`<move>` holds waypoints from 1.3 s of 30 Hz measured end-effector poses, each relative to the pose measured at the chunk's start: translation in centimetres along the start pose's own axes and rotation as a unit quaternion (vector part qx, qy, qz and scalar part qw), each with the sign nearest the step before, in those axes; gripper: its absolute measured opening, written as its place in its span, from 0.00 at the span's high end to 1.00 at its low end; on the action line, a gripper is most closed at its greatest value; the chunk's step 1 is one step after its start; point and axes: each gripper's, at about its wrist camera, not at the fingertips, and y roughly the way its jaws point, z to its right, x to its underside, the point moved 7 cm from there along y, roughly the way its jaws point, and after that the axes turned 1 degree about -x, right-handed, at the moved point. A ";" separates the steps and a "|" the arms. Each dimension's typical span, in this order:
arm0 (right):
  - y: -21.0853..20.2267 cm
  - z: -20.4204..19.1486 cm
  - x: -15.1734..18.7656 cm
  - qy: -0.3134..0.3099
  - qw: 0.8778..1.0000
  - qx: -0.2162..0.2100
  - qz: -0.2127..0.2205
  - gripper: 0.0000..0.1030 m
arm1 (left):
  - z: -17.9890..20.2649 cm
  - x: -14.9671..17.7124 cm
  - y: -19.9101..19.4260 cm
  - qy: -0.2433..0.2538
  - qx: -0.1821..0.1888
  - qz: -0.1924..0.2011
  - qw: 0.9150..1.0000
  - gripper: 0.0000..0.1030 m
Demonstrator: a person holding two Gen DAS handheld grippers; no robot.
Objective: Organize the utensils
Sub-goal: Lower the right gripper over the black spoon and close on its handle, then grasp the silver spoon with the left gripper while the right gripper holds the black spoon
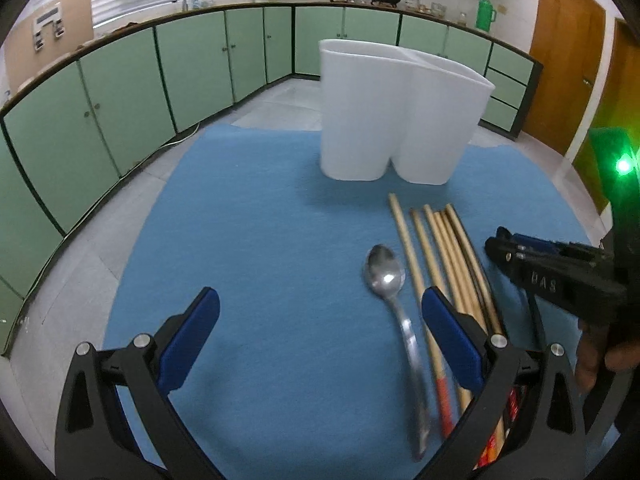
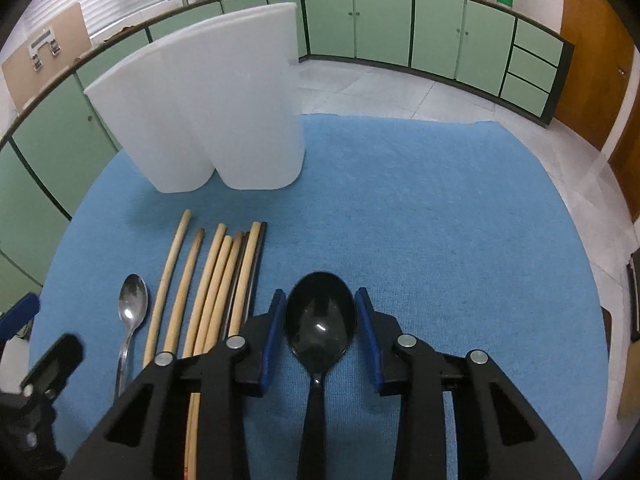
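A white two-compartment holder [image 1: 396,112] [image 2: 208,112] stands upright at the back of the blue mat [image 1: 260,220] [image 2: 440,200]. Several wooden chopsticks [image 1: 440,248] [image 2: 212,280] lie side by side in front of it, with a steel spoon [image 1: 386,276] [image 2: 133,300] to their left. My left gripper [image 1: 320,296] hovers open low over the mat; the steel spoon's handle lies just inside its right finger [image 1: 448,328]. A black spoon [image 2: 320,320] lies on the mat right of the chopsticks. My right gripper [image 2: 321,296] [image 1: 540,272] is shut on its bowl, one pad against each side.
The mat's far edge drops off to a grey tiled floor [image 2: 380,84]. Green cabinets [image 1: 120,120] run around the room and a wooden door [image 1: 560,60] is at the right. A hand [image 1: 592,364] holds the right gripper. The mat right of the black spoon is bare.
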 end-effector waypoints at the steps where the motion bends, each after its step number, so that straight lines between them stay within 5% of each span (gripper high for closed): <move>1: 0.1 0.0 -0.1 0.001 1.000 -0.002 0.000 0.66 | 0.3 -0.3 0.3 0.000 0.001 -0.001 1.000 0.05; 14: -0.2 -0.6 0.6 0.009 1.000 -0.013 0.010 0.66 | 1.9 -1.1 4.9 0.010 -0.042 -0.045 0.998 0.05; 26: 0.3 0.2 0.2 0.000 1.000 -0.019 0.001 0.66 | 2.2 -1.6 6.1 -0.009 -0.031 -0.061 0.998 0.06; 32: 0.5 0.1 -0.7 -0.008 1.000 -0.022 -0.020 0.65 | 0.8 -2.2 6.0 -0.015 -0.018 -0.060 0.998 0.31; 36: 1.0 0.0 -1.6 -0.009 0.998 -0.028 -0.047 0.62 | 1.7 -2.2 5.8 -0.013 0.006 -0.064 0.998 0.61; 39: 1.3 0.1 -2.1 -0.015 0.998 -0.024 -0.063 0.66 | 2.2 -2.2 5.8 -0.016 0.020 -0.063 0.998 0.74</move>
